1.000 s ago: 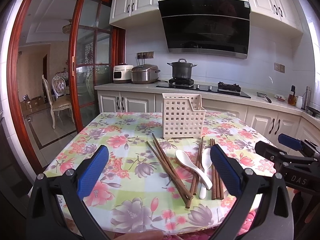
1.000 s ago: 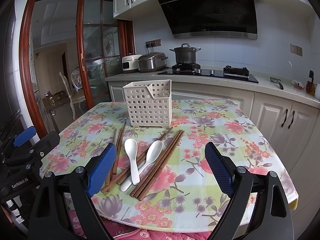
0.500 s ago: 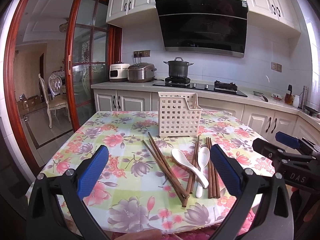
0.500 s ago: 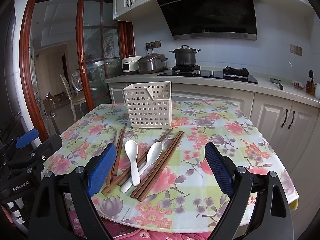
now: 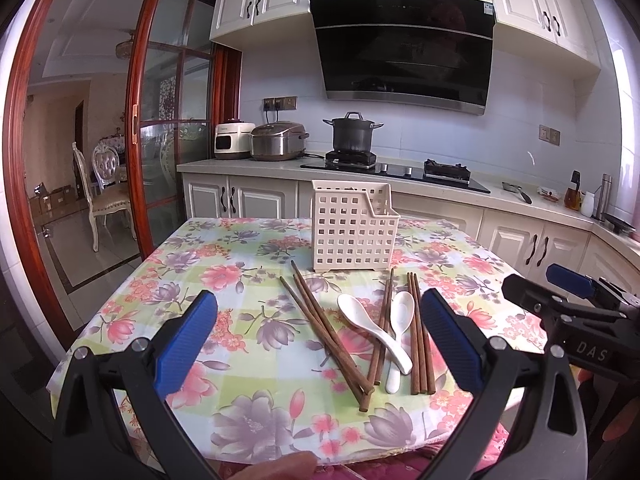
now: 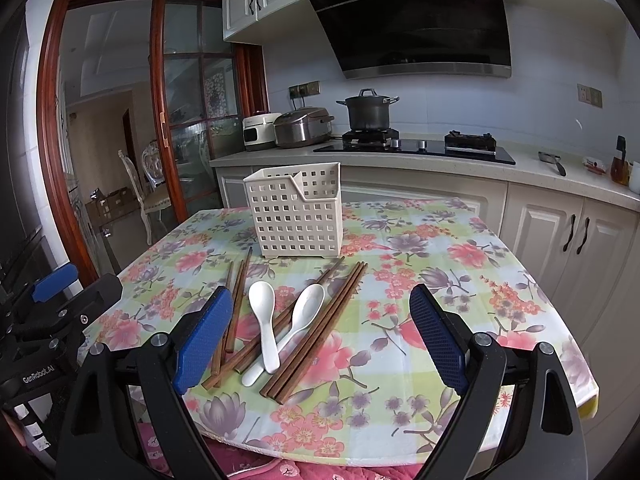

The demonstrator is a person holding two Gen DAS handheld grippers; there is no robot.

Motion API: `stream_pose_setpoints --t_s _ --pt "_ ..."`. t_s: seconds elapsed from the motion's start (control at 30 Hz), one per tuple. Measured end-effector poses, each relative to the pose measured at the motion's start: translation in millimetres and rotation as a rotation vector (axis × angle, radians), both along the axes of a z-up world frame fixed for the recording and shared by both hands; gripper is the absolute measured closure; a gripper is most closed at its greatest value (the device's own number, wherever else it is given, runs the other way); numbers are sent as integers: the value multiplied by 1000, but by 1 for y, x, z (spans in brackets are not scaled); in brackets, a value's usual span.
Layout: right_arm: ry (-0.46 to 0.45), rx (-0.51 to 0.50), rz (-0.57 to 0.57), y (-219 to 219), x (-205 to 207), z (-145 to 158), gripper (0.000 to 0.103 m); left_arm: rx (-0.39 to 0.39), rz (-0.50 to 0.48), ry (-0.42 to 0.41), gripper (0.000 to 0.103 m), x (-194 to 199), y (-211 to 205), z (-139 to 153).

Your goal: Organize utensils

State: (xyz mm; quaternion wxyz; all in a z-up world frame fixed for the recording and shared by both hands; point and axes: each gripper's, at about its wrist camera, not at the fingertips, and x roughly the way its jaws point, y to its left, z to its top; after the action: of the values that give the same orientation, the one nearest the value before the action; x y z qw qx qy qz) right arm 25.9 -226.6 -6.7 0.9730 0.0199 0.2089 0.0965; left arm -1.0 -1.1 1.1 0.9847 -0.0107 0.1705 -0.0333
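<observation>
Chopsticks (image 5: 418, 332) and spoons (image 6: 262, 320) lie on the table beyond both grippers' empty, wide-spread jaws.

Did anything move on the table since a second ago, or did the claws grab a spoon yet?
Nothing was grabbed or let go. Only the left gripper moved: its view drew back and tipped up slightly, so the basket sits lower in its picture. The right gripper held still. Both stay open and empty, and the spoons and chopsticks lie where they were.
</observation>
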Motion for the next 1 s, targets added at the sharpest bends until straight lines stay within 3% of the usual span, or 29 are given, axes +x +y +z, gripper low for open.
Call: stream_pose_setpoints --t_s 0.2,0.6,0.77,1.0 --pt "16 15 -3 -3 2 -3 18 -11 -6 1 5 -2 2 0" --pt "97 31 -5 -6 22 -13 18 -56 -16 98 5 16 11 -13" --pt "134 6 -25 -8 47 -21 18 -71 -3 187 5 42 19 -22" --pt "277 32 -31 -15 99 -46 18 -53 42 357 5 98 36 -45"
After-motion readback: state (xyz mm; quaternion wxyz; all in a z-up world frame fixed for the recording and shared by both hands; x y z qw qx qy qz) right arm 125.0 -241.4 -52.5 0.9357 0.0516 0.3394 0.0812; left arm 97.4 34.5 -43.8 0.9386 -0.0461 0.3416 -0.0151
